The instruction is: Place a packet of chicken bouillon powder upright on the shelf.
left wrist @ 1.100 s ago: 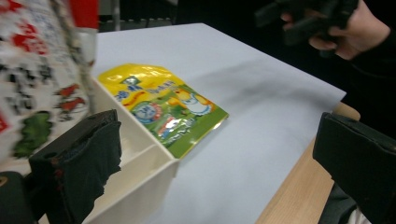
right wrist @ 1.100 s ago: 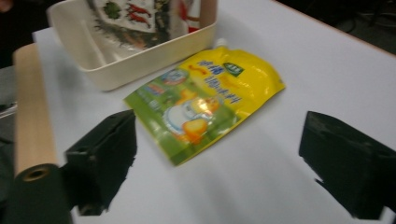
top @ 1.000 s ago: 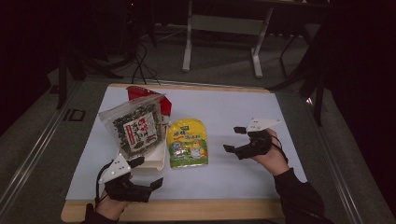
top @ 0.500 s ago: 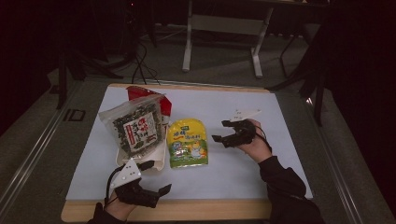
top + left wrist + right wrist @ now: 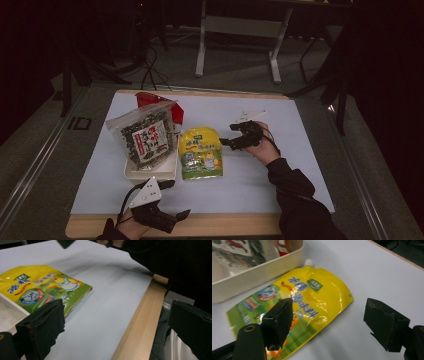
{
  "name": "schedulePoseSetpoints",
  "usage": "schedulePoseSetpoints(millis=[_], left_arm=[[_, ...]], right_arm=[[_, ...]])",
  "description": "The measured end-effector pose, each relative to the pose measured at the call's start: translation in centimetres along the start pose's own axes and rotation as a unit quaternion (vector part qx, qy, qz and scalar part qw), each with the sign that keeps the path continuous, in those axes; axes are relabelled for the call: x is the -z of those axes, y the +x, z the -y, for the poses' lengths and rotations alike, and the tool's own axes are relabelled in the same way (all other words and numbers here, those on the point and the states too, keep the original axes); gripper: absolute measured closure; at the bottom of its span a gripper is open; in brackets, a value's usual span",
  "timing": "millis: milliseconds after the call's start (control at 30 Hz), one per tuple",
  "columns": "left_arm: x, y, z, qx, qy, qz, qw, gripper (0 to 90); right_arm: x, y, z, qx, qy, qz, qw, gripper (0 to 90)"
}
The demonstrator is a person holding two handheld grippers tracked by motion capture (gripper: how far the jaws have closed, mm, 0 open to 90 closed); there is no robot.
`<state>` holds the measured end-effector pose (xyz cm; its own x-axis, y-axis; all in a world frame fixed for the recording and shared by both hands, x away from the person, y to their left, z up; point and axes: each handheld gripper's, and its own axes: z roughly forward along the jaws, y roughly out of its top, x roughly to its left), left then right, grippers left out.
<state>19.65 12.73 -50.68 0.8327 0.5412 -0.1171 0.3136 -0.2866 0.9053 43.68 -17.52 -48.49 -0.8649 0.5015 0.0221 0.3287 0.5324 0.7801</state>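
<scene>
A yellow-green spouted pouch (image 5: 201,152) lies flat on the white table cover, beside a white tray (image 5: 150,173). A dark seaweed bag (image 5: 144,137) stands propped in the tray. My right gripper (image 5: 229,136) is open, just right of the pouch's upper edge, jaws pointing at it. In the right gripper view the pouch (image 5: 297,305) lies under the left jaw, and nothing is held by the gripper (image 5: 332,322). My left gripper (image 5: 176,200) is open near the front edge, below the tray. In the left gripper view this gripper (image 5: 117,325) is empty, the pouch (image 5: 37,287) ahead to the left.
A red packet (image 5: 150,98) stands behind the seaweed bag. The table's wooden front edge (image 5: 140,320) runs right under my left gripper. Bare white cover (image 5: 300,150) spreads right of the pouch. Dark floor, cables and a stand's legs (image 5: 237,45) lie beyond the table.
My right gripper has moved left to the pouch's edge. My left gripper has slid toward the front edge and a bit right, turning its jaws rightward. Both stay open.
</scene>
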Motion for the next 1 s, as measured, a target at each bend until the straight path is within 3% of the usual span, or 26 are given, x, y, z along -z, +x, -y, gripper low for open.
schedulePoseSetpoints(millis=[200, 300, 533, 700, 900, 1000], left_arm=[[-0.4, -0.4, 0.3, -0.001, 0.011, 0.009, 0.9999, 2.4], [-0.5, -0.5, 0.4, -0.004, 0.014, 0.007, 0.9999, 2.4], [-0.6, -0.5, 0.5, -0.008, 0.020, 0.007, 0.9997, 2.4], [-0.7, -0.4, 0.7, -0.005, 0.021, 0.008, 0.9997, 2.4], [-1.0, -0.4, 0.9, -0.007, 0.028, 0.009, 0.9995, 2.4], [-1.0, -0.3, 1.0, -0.009, 0.031, 0.009, 0.9994, 2.4]], right_arm=[[-2.4, -1.2, -0.3, 0.003, 0.016, 0.020, 0.9997, 21.9], [-3.5, -2.0, -0.1, -0.010, 0.026, 0.018, 0.9994, 22.6], [-6.2, -2.3, 0.0, -0.028, 0.044, -0.006, 0.9986, 13.5], [-7.5, -2.2, -0.2, -0.030, 0.049, -0.015, 0.9982, 12.0], [-9.9, -2.1, -0.2, -0.002, 0.076, 0.012, 0.9971, 10.0], [-10.4, -2.4, -0.1, 0.005, 0.078, 0.008, 0.9969, 8.9]])
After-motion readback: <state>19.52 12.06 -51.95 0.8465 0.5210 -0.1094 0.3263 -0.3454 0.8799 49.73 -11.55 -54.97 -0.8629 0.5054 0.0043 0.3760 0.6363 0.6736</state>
